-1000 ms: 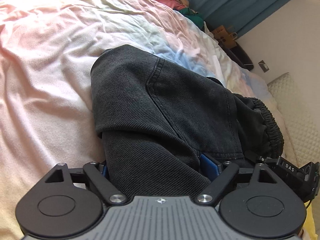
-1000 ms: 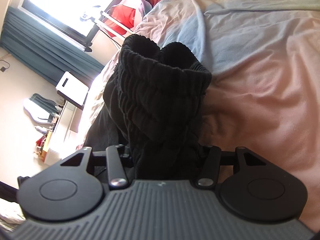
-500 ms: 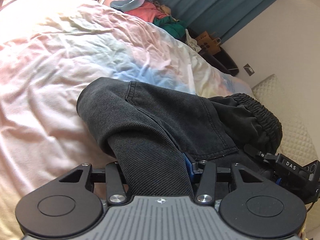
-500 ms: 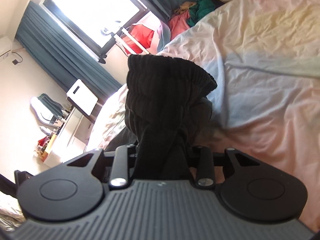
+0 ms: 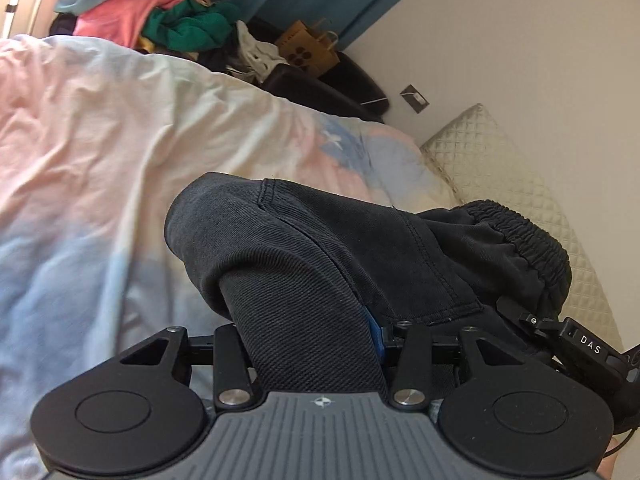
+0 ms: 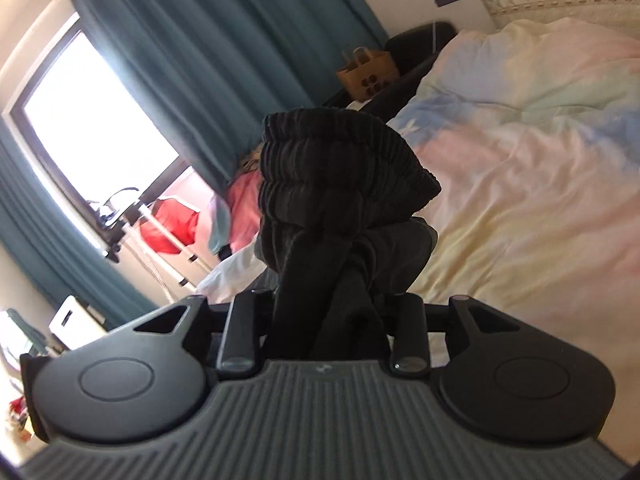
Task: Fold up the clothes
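Since a second ago both views have tipped upward: the trousers have come up off the duvet, and curtain and wall now fill the space where bedding lay flat before.

The left hand-held gripper (image 5: 316, 344) is clamped on a thick fold of the black trousers (image 5: 340, 256), the cloth filling the narrow gap between its fingers, with a blue pad showing at the right finger. From there the denim runs forward and bulges into a rounded hump just ahead of the fingers, its seam crossing the top. To the right the fabric reaches the gathered elastic waistband (image 5: 524, 240), which sits beside the right hand-held gripper (image 5: 576, 344), seen at the lower right edge.

In the right wrist view the right hand-held gripper (image 6: 328, 320) is likewise closed tight on bunched black cloth, and the ribbed waistband (image 6: 340, 164) stands up directly above its fingers, folded over on itself.

Under and beyond the trousers lies the pastel duvet (image 5: 100, 140) of the bed. Past its far edge are a heap of pink and green clothes (image 5: 168, 20), a brown paper bag (image 5: 308, 48), the teal curtain (image 6: 224, 60), a bright window (image 6: 96, 120) and a quilted headboard (image 5: 520, 176).
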Tool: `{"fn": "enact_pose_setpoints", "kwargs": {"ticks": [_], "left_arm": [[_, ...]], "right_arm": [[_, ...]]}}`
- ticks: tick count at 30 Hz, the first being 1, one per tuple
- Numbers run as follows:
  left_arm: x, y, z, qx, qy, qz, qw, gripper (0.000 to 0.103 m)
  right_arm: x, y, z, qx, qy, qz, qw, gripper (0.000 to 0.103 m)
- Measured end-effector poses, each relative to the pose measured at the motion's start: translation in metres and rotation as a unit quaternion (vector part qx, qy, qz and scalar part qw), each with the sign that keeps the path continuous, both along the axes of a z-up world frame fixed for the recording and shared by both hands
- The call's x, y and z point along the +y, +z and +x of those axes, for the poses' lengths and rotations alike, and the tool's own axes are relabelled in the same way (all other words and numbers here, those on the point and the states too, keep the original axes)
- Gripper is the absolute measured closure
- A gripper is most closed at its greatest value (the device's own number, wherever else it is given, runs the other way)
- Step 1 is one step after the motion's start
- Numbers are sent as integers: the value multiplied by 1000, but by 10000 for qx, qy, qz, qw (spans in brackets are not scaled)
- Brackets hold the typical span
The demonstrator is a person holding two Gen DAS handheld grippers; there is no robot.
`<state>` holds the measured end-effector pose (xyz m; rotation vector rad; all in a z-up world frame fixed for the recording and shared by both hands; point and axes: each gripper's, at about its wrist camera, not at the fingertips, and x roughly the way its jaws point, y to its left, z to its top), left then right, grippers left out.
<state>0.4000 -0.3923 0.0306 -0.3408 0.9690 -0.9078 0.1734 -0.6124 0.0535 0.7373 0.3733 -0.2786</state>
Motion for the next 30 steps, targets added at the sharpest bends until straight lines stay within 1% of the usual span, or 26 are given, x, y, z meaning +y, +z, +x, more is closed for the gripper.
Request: {"fn": "enact_pose_setpoints", "kwargs": {"ticks": [2,5,8,12,15,17,19,21,23,24,25,28,30], "left_arm": [[-43,-9,18,-3,-141,8,9999,57],[-81,-31,34,-50,-339,269,9991,57],[-100,-62,44,-22,-451,568,9974,57],[-96,-97,39,-108,-604,830,9947,55],[-90,-119,31,-226,-723,1002,9921,47],[-83,-128,23,-364,-719,1005,9917,34],[-74,-133,15,-501,-646,964,9920,27],[-67,-117,9,-617,-503,1041,9914,21],[-60,-102,2,-732,-360,1118,9904,11],[-57,-94,-1,-789,-288,1156,9897,9],[-54,-86,-4,-847,-216,1194,9890,7],[-44,-63,-14,-1014,-10,1298,9863,7],[-36,-37,-23,-1171,36,1295,9846,6]], "right_arm": [[-37,-5,10,36,-237,-32,9997,68],[-72,-35,22,124,-435,135,9989,68],[-88,-73,31,326,-565,345,9973,68],[-85,-110,20,390,-561,409,9968,68],[-70,-133,0,569,-554,493,9956,67],[-63,-151,-13,629,-648,653,9938,64],[-61,-167,-24,598,-768,867,9915,61],[-63,-173,-30,547,-852,1100,9888,58],[-65,-168,-33,616,-944,1266,9855,54],[-65,-164,-36,673,-1006,1301,9841,53],[-63,-156,-39,769,-1089,1228,9834,53],[-49,-125,-48,1031,-1226,847,9834,53],[-42,-103,-59,1045,-1293,537,9846,53]]}}
